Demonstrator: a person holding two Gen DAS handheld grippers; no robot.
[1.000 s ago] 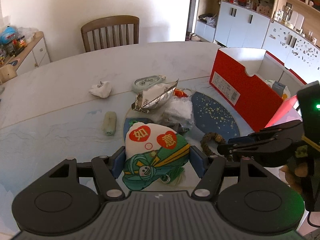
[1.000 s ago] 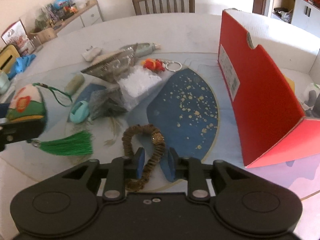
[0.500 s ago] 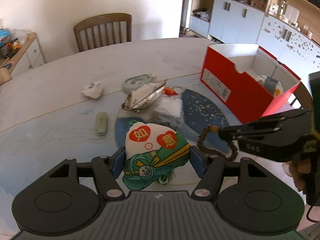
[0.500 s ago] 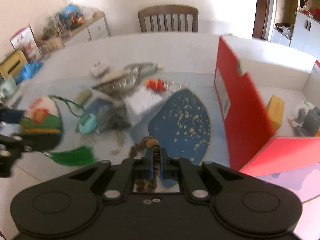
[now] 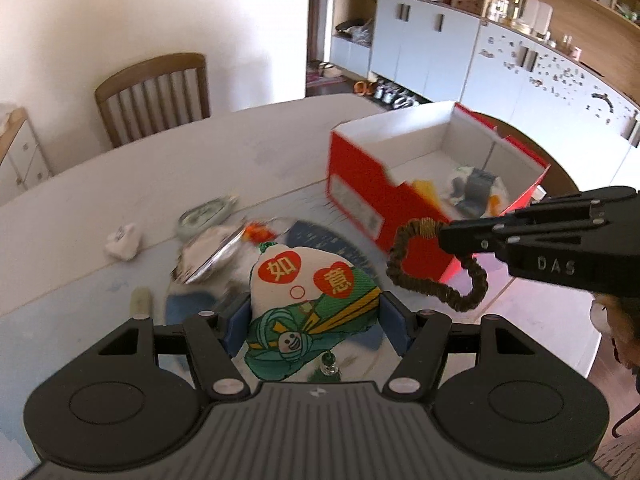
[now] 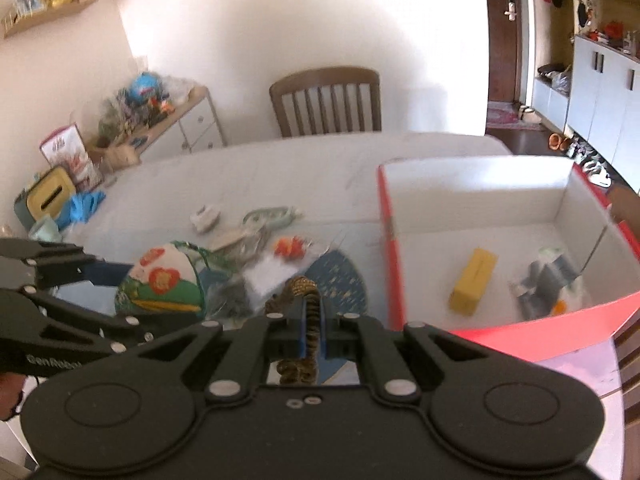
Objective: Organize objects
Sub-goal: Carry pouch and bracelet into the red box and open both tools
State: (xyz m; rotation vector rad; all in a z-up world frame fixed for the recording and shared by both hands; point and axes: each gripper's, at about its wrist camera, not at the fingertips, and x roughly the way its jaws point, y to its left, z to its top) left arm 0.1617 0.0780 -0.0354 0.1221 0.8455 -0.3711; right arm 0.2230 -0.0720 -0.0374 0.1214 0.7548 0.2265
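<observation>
My left gripper (image 5: 314,320) is shut on a white and green cloth pouch (image 5: 308,300) with red hearts, held above the table; the pouch also shows in the right wrist view (image 6: 168,280). My right gripper (image 6: 312,320) is shut on a brown braided bracelet (image 6: 308,312), which hangs as a loop in the left wrist view (image 5: 436,276) in front of the red box. The open red shoebox (image 5: 368,196) stands on the right, its white inside (image 6: 480,216) holding a yellow block (image 6: 474,282) and grey items (image 6: 548,280).
Loose items lie on the white table (image 5: 160,176): a foil bag (image 5: 212,252), a white wad (image 5: 122,240), a pale green case (image 5: 204,214), a red trinket (image 6: 290,246), a blue mat (image 6: 340,280). A wooden chair (image 5: 154,96) stands behind the table. Cabinets line the right wall.
Both grippers have risen from the table. The right gripper closed on the bracelet and lifted it toward the red box. The left still holds the pouch.
</observation>
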